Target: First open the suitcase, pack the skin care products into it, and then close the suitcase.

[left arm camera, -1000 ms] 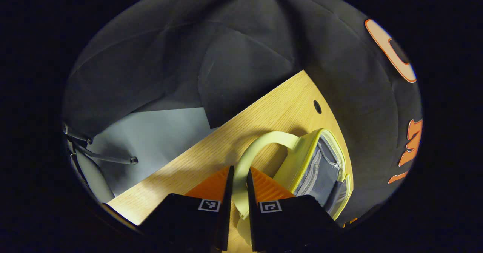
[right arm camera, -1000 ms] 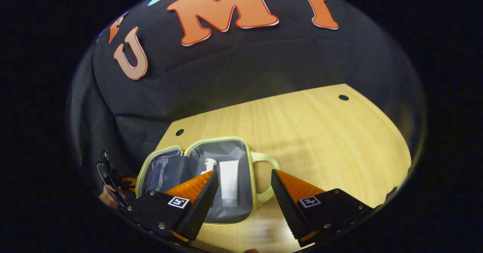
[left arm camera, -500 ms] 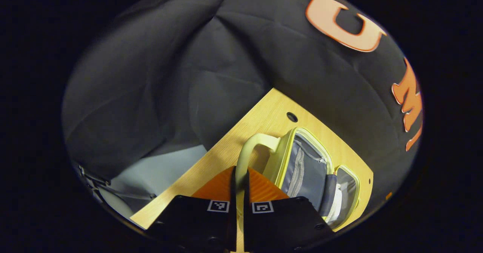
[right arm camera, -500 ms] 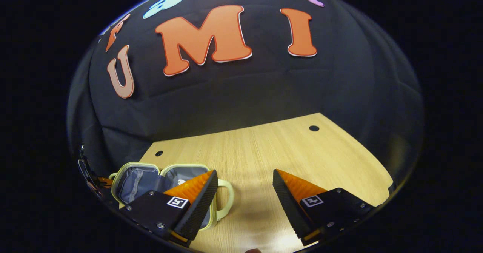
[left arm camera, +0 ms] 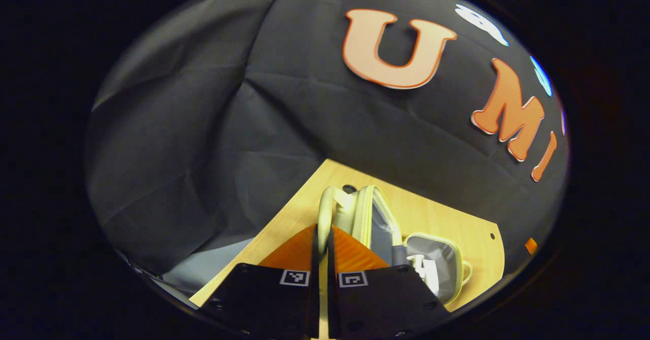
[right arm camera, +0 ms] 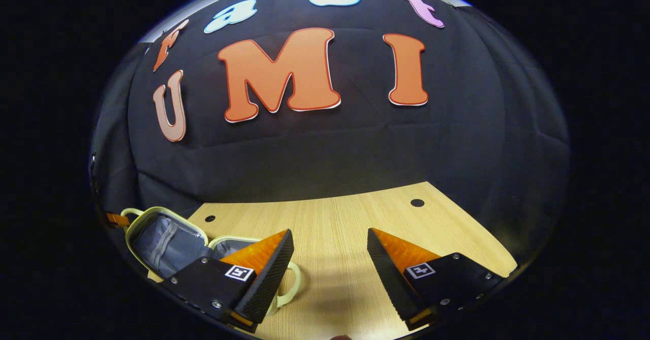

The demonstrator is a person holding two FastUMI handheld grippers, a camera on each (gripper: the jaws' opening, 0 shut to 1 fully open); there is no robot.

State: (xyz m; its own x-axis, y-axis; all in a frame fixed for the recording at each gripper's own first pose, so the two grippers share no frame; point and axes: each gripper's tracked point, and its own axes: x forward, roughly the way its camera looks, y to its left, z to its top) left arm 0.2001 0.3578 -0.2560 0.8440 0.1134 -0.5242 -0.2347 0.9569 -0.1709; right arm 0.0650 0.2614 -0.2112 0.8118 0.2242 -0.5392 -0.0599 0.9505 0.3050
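On the wooden table (right arm camera: 355, 238) the suitcase (left arm camera: 386, 228) stands half-folded, skin care tube (left arm camera: 429, 271) inside; my left gripper (left arm camera: 323, 243) clamps its lid handle (left arm camera: 325, 213); right gripper (right arm camera: 330, 259) gapes idle; closing step, next swing lid down

Both views dim overall, sharp, no motion blur. Light falls from above onto the pale wooden tabletop (right arm camera: 345, 228), brightest lower centre of the right gripper view, soft shadows there. Strong fisheye bending toward edges; black wall cloth (left arm camera: 193, 127) underexposed.
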